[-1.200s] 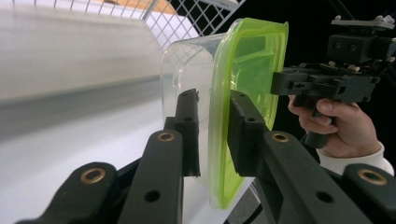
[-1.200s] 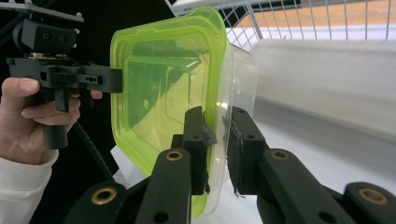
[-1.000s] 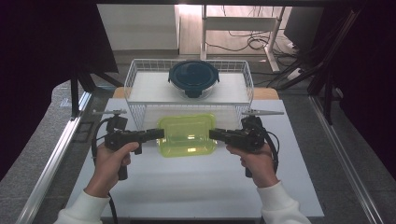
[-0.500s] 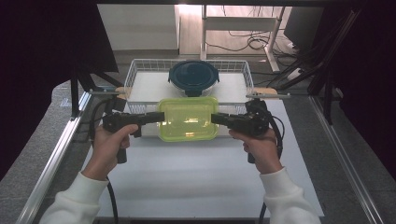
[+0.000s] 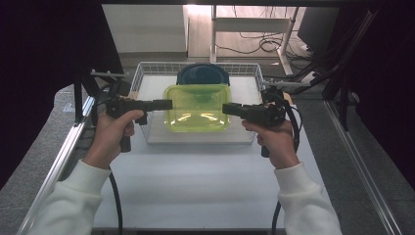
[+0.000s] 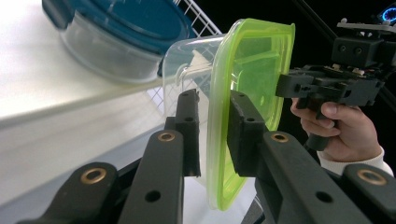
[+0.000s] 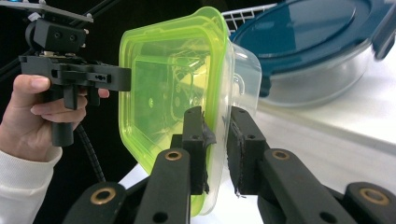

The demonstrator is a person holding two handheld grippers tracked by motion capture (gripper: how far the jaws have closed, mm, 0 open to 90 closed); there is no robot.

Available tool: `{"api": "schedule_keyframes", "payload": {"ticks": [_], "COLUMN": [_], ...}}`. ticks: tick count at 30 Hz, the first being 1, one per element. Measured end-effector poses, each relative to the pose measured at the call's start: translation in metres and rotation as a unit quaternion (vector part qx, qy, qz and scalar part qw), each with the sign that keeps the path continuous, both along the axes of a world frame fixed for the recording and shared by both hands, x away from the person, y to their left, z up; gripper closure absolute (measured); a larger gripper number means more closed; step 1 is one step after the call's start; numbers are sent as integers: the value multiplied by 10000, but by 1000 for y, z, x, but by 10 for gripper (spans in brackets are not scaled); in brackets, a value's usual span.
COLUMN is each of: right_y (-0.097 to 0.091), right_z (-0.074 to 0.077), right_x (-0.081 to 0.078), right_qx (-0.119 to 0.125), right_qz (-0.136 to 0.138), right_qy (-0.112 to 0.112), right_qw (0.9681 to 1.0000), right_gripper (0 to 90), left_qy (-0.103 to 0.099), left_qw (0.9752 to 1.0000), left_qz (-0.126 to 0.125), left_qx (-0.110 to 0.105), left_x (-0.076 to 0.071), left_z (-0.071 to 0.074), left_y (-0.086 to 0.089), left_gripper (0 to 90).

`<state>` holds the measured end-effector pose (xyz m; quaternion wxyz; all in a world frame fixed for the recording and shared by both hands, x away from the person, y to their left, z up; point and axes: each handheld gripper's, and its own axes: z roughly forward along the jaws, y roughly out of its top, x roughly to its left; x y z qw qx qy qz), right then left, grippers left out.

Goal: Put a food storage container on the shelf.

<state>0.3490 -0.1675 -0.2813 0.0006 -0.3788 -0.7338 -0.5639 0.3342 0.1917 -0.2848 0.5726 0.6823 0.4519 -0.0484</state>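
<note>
The green-lidded container (image 5: 197,107) is hiding most of the blue-lidded bowl (image 5: 202,74) in the wire basket (image 5: 142,73). The left gripper (image 5: 167,104) is clamping its left rim, the right gripper (image 5: 227,108) its right rim, holding it above the basket.

Lime-green lid (image 5: 196,107); dark-blue lid (image 5: 203,75); white wire basket (image 5: 147,73).

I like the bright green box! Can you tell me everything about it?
The green box is a see-through plastic food container with a lime-green lid and a clear tub, rectangular with rounded corners. It is shut and held level in the air above the wire basket's near edge. The left gripper and right gripper pinch its opposite rims.
</note>
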Motion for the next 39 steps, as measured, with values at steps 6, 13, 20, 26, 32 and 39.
{"api": "schedule_keyframes", "payload": {"ticks": [6,13,20,26,32,39], "right_y": [-3,-5,-5,-3,-1,-1], "right_z": [15,27,35,42,49,47], "right_x": [9,17,30,44,58,72], "right_qx": [40,83,131,131,83,92], "right_qz": [-37,-50,-64,-61,-102,-121], "right_qy": [-56,-83,-47,16,132,251], "right_qw": [10000,9999,9999,9999,9998,9996], "right_gripper": [777,778,782,783,786,786], "left_qy": [-36,-114,-148,-96,-29,137], "left_qw": [10000,9999,9998,9999,9999,9999], "left_qz": [-53,-58,-37,-51,7,33], "left_qx": [-51,7,85,113,99,18], "left_x": [11,20,32,46,59,75], "left_z": [12,27,40,47,51,47], "left_y": [-2,-3,-3,-1,-2,-1], "left_gripper": [761,761,760,760,761,761]}}
